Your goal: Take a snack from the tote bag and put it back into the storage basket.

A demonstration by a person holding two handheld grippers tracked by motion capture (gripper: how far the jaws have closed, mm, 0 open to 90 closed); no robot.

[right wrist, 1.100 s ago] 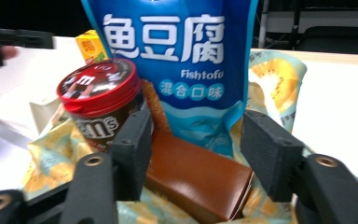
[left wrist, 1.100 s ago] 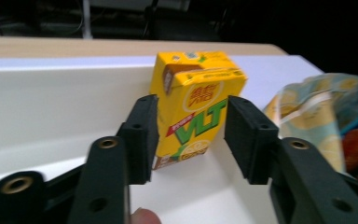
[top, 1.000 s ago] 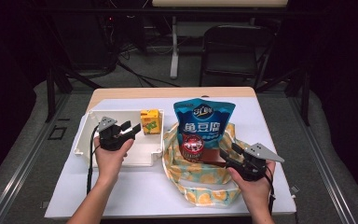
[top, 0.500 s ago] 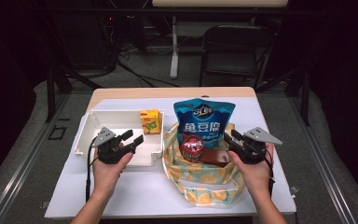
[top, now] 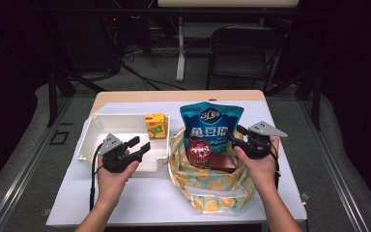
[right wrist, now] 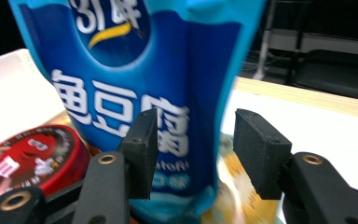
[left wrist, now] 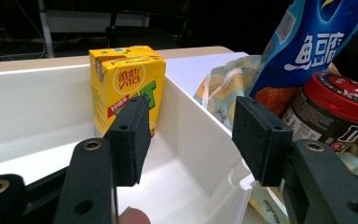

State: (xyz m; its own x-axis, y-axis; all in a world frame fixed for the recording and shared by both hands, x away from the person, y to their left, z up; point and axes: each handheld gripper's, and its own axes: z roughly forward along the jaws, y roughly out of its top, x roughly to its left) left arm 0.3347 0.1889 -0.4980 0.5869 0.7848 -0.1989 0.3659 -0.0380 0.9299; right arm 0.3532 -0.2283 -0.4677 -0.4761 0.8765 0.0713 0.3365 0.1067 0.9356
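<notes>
**Both grippers open beside the bag**

High view: the left gripper (top: 137,147) hovers over the white tray (top: 89,140), jaws spread; the right gripper (top: 236,135) reaches the blue pouch (top: 212,123) standing in the cloth bag (top: 212,193).

Left gripper view: the juice carton (left wrist: 126,84) stands in the tray's corner.

Right gripper view: jaws, just reopened, stand apart at the pouch's edge, beside the red-lidded jar (right wrist: 28,158).

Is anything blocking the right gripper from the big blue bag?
Nothing visible. The right gripper has its black fingers open right at the tall blue foil snack pouch, whose edge lies between them. The red-lidded round jar sits off to one side.
</notes>
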